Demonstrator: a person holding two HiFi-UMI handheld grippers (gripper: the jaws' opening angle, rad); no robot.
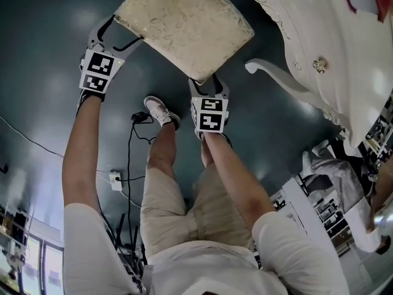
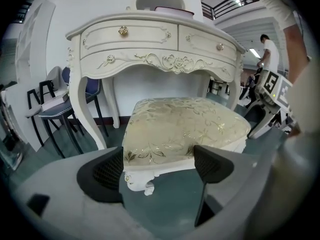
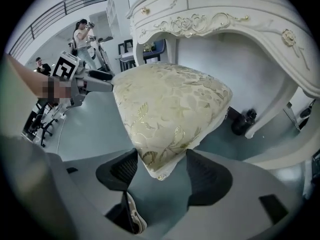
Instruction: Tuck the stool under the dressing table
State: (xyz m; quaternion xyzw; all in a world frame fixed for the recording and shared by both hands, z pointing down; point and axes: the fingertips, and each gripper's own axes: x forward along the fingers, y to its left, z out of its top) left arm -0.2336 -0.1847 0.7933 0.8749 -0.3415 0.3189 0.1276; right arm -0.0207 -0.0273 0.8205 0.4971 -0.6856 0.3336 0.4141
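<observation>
Step in hand: taking hold of the stool [image 1: 184, 23] before the push. The stool stands on the floor [image 1: 49, 91] in front of the dressing table [image 2: 150, 39], facing the opening between the table's legs but not yet under it. My left gripper [image 2: 159, 156] straddles one near corner of the cushion with its fingers at their widest; I see no squeeze on the fabric. My right gripper [image 3: 161, 159] has the other near corner between narrower fingers, pads touching the fabric on both sides (a light hold, as I judge it). Next move: close the left fingers firmly, then slide the stool straight into the opening, clear of the curved legs.
</observation>
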